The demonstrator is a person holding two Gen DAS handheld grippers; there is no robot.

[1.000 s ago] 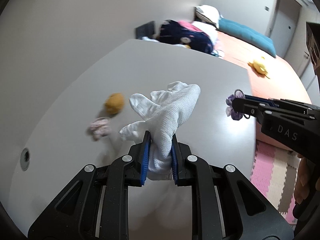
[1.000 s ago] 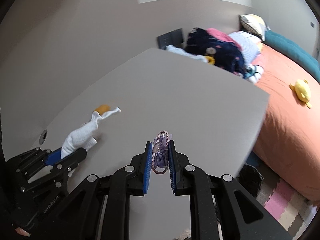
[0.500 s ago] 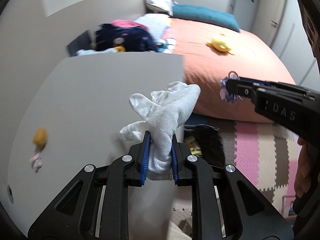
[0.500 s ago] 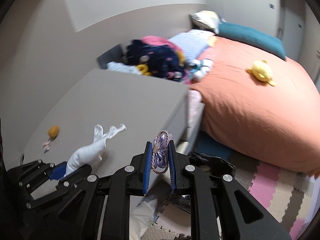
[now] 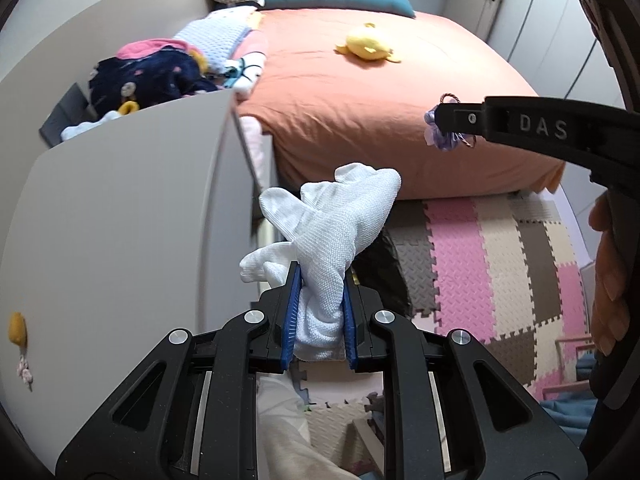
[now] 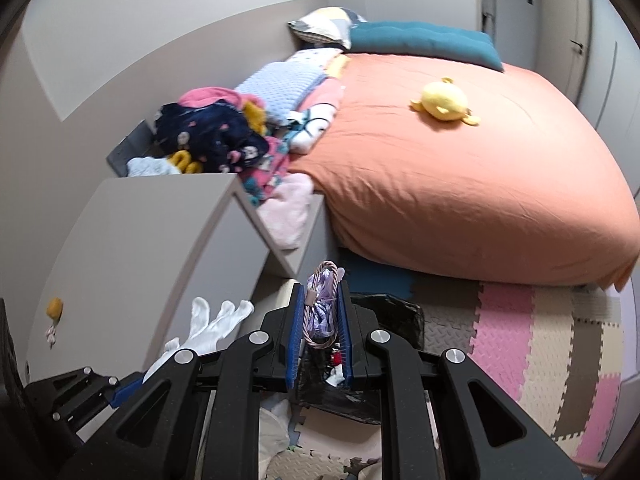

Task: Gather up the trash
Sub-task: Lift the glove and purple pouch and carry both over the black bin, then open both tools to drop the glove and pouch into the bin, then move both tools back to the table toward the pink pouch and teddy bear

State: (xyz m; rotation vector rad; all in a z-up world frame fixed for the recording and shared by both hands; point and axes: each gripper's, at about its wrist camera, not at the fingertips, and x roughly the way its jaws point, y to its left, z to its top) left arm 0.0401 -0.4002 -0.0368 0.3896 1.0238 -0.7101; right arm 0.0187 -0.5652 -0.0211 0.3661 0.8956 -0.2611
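While the left gripper (image 5: 319,312) hangs past the surface's (image 5: 120,216) edge over open floor mat (image 5: 500,248), its fingers pinch a white glove (image 5: 332,232). In the right view, the right gripper (image 6: 320,332), fingers clamped on a purple hair tie (image 6: 322,312), hangs above a black trash bag (image 6: 392,316) beside the bed (image 6: 460,184).

bed (image 6: 460,184): orange cover | yellow plush toy (image 6: 443,101) on it | foam floor mat (image 6: 532,344): pink, beige, brown

**Cloth, foam and matt plastic**

The white knitted cloth glove (image 5: 336,236) shows a fine, rough weave. The black plastic gripper frame (image 5: 224,364) looks matt, with shiny metal screws. The pink, beige and grey foam floor mat (image 6: 520,344) is embossed. The orange cloth bedspread (image 6: 460,192) lies softly creased.
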